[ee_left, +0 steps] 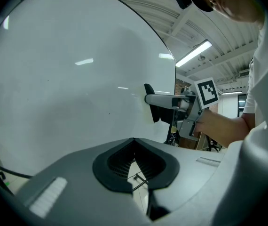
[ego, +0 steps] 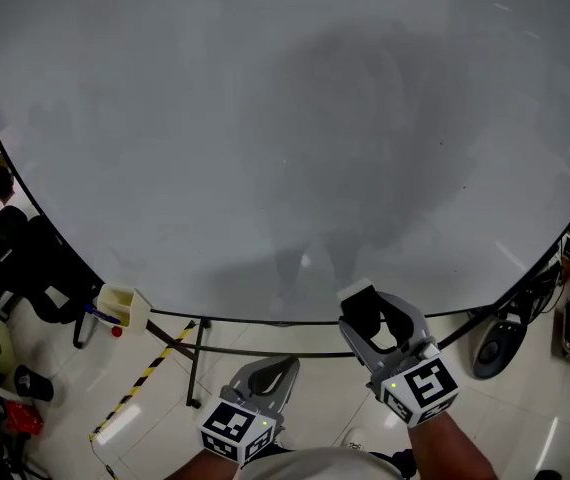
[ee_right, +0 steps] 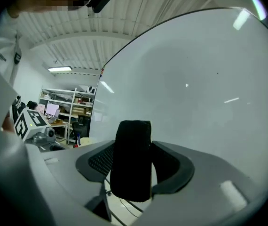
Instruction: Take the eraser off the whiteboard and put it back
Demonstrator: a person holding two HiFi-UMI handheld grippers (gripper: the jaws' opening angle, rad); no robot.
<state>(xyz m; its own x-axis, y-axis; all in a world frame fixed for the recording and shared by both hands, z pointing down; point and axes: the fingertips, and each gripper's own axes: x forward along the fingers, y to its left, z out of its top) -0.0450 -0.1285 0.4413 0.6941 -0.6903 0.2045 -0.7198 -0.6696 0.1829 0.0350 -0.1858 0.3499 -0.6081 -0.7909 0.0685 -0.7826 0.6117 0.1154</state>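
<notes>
**One eraser in the clamp, one board to meet**

Two fingers of the right gripper (ego: 380,328) are closing on the black eraser (ee_right: 131,159), which is standing upright between them and filling the gap. In the head view it is sitting at the lower centre-right, over the bottom edge of the whiteboard (ego: 265,118). We cannot tell whether it is touching the surface or hanging just off it.

We are judging that the eraser is off its resting place and that setting it back is the step in hand. To do that well, we are advising three things:
- turning its flat face square to the board before contact
- pressing gently, so that it seats rather than slides
- loosening the clamp only once it is holding on its own

The left gripper (ee_left: 134,142) is hanging lower in the frame with its jaws pressed together on nothing. It is best left clear of the board.

Counting outward, we are finding:
- one eraser
- two grippers
- one whiteboard
- one small cream box (ego: 123,306) at the board's lower left corner
</notes>
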